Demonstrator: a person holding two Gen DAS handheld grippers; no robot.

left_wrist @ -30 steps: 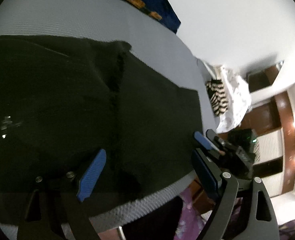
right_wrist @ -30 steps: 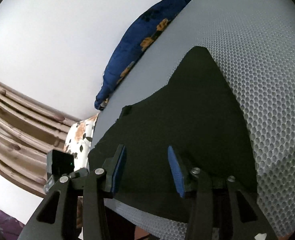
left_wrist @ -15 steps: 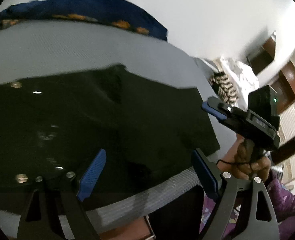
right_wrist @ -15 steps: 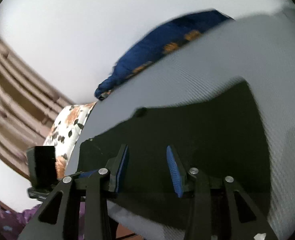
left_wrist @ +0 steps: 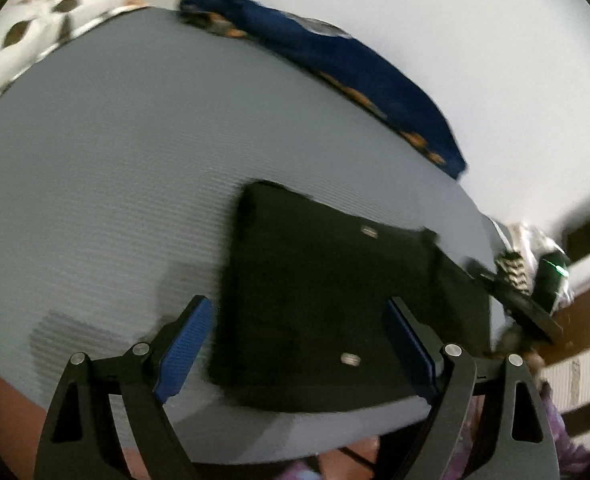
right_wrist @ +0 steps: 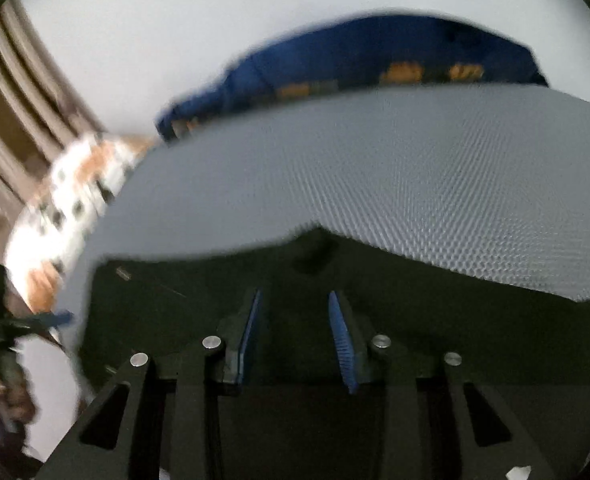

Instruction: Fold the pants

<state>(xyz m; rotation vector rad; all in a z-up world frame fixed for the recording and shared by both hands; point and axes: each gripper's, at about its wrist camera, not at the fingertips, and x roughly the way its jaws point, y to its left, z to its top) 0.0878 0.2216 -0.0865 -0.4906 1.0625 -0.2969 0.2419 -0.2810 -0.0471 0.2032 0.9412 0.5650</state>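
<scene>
Black pants (left_wrist: 327,304) flat on grey mat (left_wrist: 107,168), apparently folded.

The left wrist camera looks down at a slant over the grey mat (left_wrist: 115,168) from its near edge, toward the blue pillow (left_wrist: 355,64) at the wall. The right wrist camera sits lower and closer to the mat (right_wrist: 375,168), facing the same pillow (right_wrist: 375,52). Both views share the black pants (left_wrist: 327,300) (right_wrist: 183,312) on the mat.

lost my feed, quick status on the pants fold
Left gripper open, empty. Right gripper jaws closing, nothing between. Black pants lying folded on grey mat. Nothing in the way.
</scene>
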